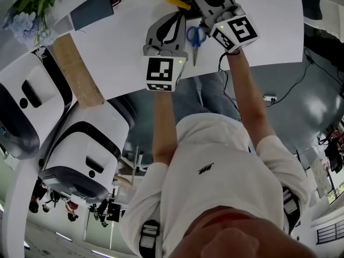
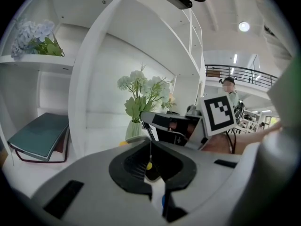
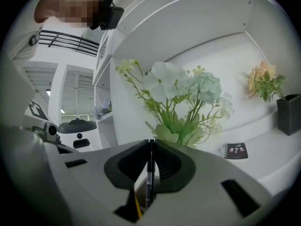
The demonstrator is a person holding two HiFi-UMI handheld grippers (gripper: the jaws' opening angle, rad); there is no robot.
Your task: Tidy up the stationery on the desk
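R gripper point(image 3: 151, 141) fingers clamp black pen point(image 3: 149, 175) — flowers point(image 3: 186, 95) ahead | L gripper point(image 2: 150, 143) fingers closed, empty | scissors point(image 1: 195, 37) btwn

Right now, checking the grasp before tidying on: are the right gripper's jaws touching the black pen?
Touching. The right gripper view shows the black pen pinched upright between the right gripper's pads, with no gap.

Smooth white desk point(image 1: 123, 42); scissors point(image 1: 195, 36) with blue plastic handles and metal blades.

the bunch of flowers point(image 3: 181, 102) stands straight before the right gripper point(image 3: 150, 144) and blocks the way ahead. to its right the shelf point(image 3: 268, 145) is open, with only a small notebook point(image 3: 235, 150) and a dark pot point(image 3: 288, 113) on it. the left gripper point(image 1: 176, 16) is close beside.
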